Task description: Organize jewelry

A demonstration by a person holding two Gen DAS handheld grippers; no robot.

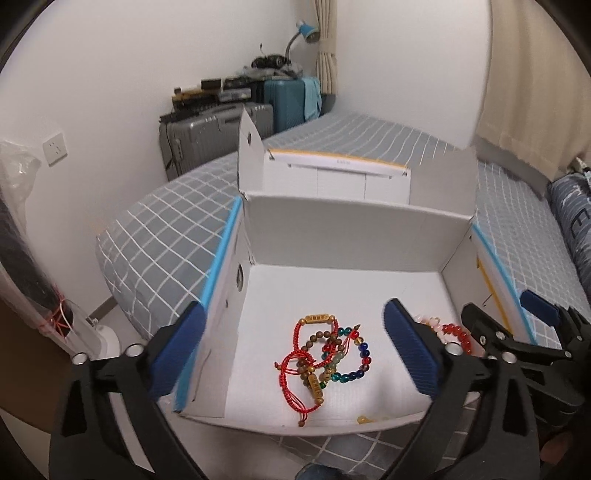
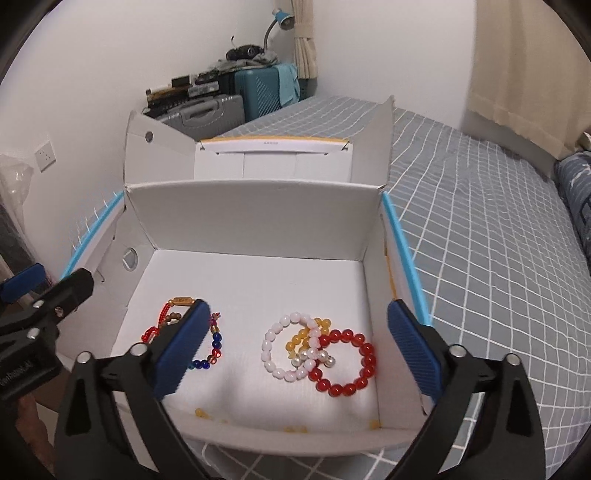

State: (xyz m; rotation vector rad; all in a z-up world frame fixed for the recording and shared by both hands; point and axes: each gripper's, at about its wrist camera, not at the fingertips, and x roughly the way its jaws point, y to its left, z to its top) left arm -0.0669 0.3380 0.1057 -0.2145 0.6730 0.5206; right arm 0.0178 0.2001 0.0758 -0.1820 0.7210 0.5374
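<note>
An open white cardboard box (image 1: 354, 229) (image 2: 255, 218) lies on the bed. On its floor, at the left, lies a tangle of red cord, wooden bead and coloured glass bead bracelets (image 1: 325, 354) (image 2: 216, 341). At the right lie a white bead bracelet (image 2: 275, 350), a yellow bead bracelet (image 2: 295, 341) and a red bead bracelet (image 2: 351, 384) (image 1: 458, 334), overlapping. My left gripper (image 1: 295, 358) is open and empty above the left tangle. My right gripper (image 2: 295, 358) is open and empty above the right pile.
The box sits on a grey checked bedsheet (image 2: 480, 240). Its lid (image 2: 269, 155) stands open behind. Suitcases (image 1: 207, 133) and a blue desk lamp (image 1: 306, 31) stand by the far wall. A dark pillow (image 2: 576, 192) lies at the right. Small yellow loose beads (image 2: 203, 411) lie along the box's near edge.
</note>
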